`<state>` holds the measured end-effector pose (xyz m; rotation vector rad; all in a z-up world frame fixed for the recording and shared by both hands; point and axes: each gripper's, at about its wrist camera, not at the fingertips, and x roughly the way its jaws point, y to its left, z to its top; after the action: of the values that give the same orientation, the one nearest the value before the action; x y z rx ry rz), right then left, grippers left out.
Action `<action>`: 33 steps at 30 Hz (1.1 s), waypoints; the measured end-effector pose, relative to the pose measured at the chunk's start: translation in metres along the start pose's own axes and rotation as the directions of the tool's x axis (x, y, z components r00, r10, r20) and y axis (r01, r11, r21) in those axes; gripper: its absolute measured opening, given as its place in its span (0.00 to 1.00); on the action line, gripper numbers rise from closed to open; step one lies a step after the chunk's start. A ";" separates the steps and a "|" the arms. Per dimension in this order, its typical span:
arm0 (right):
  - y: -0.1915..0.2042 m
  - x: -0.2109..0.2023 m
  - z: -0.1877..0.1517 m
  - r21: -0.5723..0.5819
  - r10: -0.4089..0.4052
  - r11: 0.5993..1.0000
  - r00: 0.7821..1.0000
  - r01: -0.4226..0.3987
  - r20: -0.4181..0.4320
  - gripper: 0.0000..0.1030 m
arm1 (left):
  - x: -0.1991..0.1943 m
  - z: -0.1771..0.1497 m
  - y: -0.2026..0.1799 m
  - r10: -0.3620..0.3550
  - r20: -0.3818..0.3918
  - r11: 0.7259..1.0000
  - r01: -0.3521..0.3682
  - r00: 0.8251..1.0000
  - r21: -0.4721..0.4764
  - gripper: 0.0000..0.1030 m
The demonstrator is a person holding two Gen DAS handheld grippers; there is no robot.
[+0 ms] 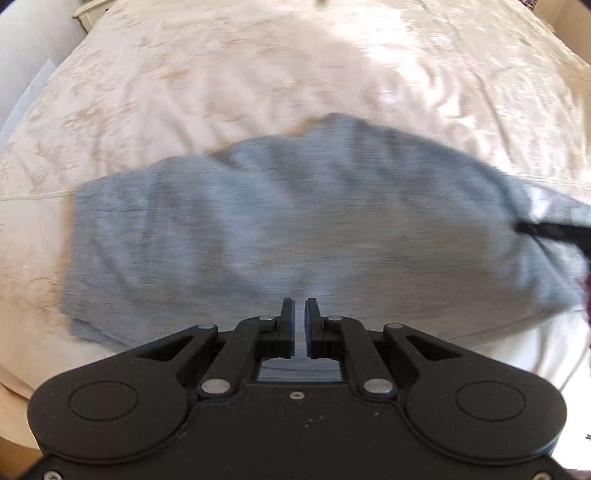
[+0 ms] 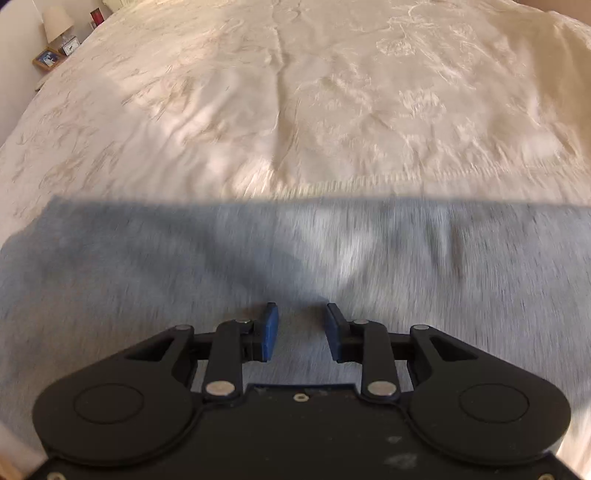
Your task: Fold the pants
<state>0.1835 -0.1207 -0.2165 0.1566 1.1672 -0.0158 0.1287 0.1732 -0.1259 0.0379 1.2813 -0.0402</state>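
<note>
The grey pants point(image 1: 280, 218) lie folded on a bed covered by a cream embroidered bedspread point(image 1: 258, 74). In the left wrist view their left end is a fairly straight edge, the near left corner shows stacked layers, and the far edge is humped and uneven. Wide bare bedspread stretches beyond the far edge and to the left; the bed's rounded side falls away at the upper left. At the right end a dark, blurred object crosses the cloth, too smeared to identify.

In the right wrist view the pants point(image 2: 443, 266) fill the lower half, their far edge running nearly straight across, with open bedspread point(image 2: 332, 92) behind it. A lamp point(image 2: 55, 20) and a small framed picture point(image 2: 47, 58) stand on a bedside surface at the far left corner.

The left tongs point(image 1: 299, 306) point steeply down over the near part of the cloth, nearly pressed together with only a narrow slit and nothing in it. The right tongs point(image 2: 302, 314) also tilt steeply down over the pants, spread apart, with cloth visible below the gap but not pinched.
</note>
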 end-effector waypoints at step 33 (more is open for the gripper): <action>-0.354 -0.110 -0.008 0.330 -0.057 0.944 0.991 0.015 0.120 0.35 | 0.023 0.025 -0.252 -0.027 0.006 0.979 0.025 1.000 0.202 0.14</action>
<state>0.1000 -0.4778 -0.1593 0.4241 1.0320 -0.2513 0.1459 -0.0799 -0.1422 0.1952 1.2654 -0.1932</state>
